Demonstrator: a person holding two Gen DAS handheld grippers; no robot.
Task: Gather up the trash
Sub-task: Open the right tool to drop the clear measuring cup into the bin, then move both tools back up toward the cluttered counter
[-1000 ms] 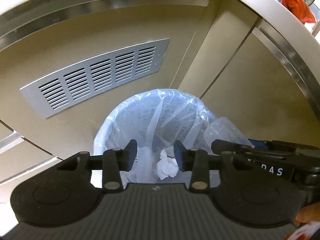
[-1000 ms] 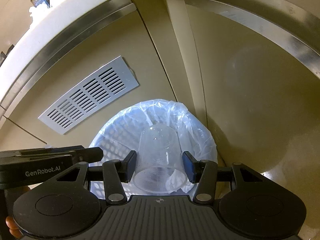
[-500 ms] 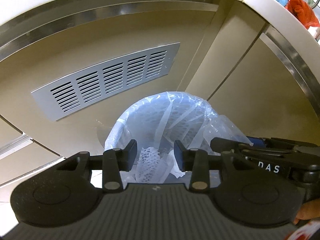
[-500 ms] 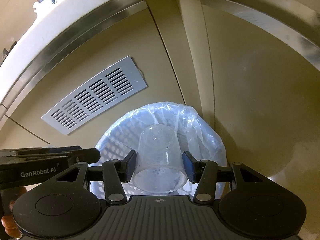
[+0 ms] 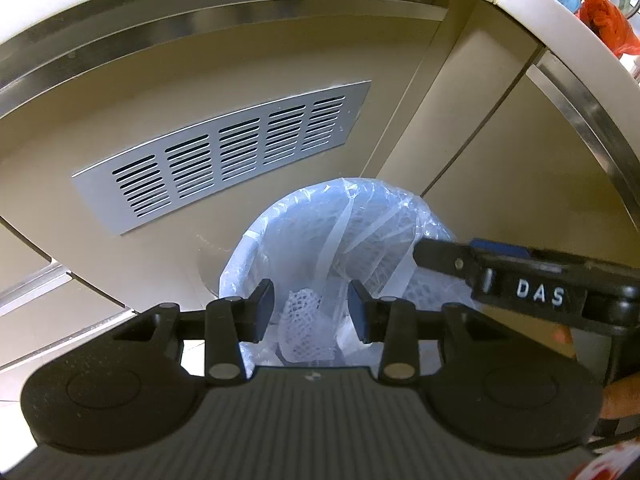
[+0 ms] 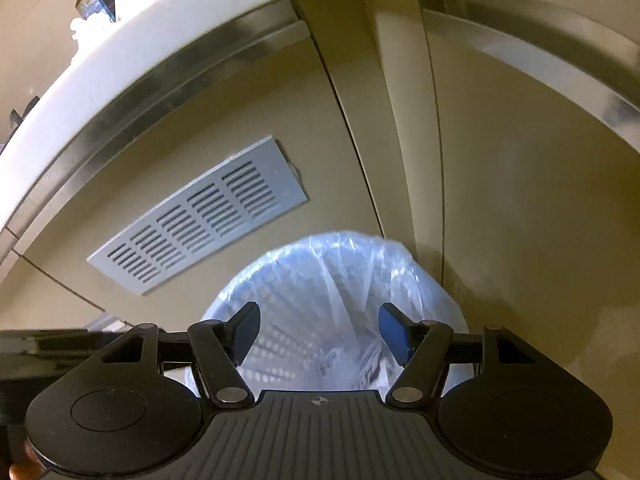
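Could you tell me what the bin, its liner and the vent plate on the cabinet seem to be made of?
Bin: probably moulded plastic, given its lattice of small holes.
Liner: thin, glossy, see-through plastic film, bluish; it creases and gathers in folds.
Vent plate: looks like sheet metal with a matt silver-grey finish and punched slots, though painted plastic is possible.

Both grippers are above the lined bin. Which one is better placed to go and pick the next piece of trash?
Probably the left gripper: nothing is between its jaws. The right gripper is over the bin too, but its jaws are opening, also with nothing between them.
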